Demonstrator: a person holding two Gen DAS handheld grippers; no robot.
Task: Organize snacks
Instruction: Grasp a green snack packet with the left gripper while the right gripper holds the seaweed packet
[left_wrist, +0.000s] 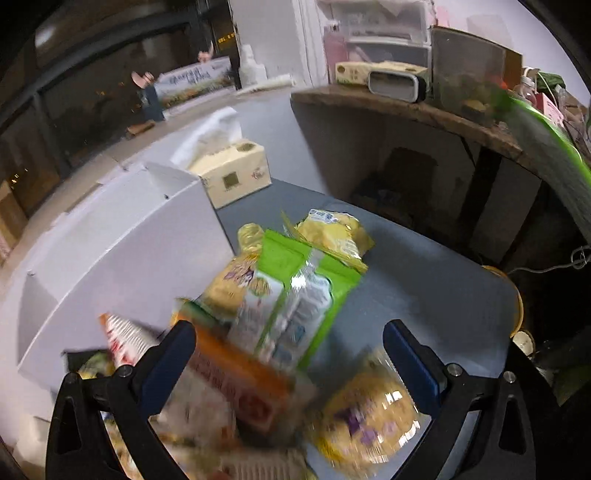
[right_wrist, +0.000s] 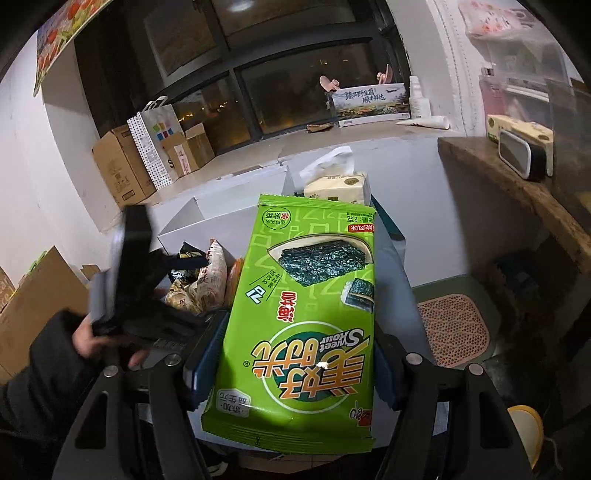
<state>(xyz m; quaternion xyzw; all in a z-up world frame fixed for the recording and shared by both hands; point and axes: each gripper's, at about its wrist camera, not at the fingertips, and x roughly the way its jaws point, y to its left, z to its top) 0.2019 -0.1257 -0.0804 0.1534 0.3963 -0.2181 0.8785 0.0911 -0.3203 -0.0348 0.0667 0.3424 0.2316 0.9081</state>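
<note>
My right gripper (right_wrist: 291, 363) is shut on a green seaweed snack packet (right_wrist: 303, 314) and holds it flat above the grey table (right_wrist: 393, 258). My left gripper (left_wrist: 290, 354) is open over a blurred pile of snacks: an orange box (left_wrist: 243, 384), a green packet (left_wrist: 295, 291), and yellow bags (left_wrist: 365, 413). Nothing is between its fingers. In the right wrist view the left gripper (right_wrist: 133, 280) shows at the left, above several snack bags (right_wrist: 207, 280). A white open box (left_wrist: 110, 251) stands left of the pile and also shows in the right wrist view (right_wrist: 221, 210).
A tissue box (left_wrist: 232, 173) stands behind the snacks and also shows in the right wrist view (right_wrist: 338, 186). A wooden shelf (left_wrist: 406, 107) with clutter is at the right. Cardboard boxes (right_wrist: 122, 166) line the left wall. A stool with a perforated top (right_wrist: 454, 325) is at the right.
</note>
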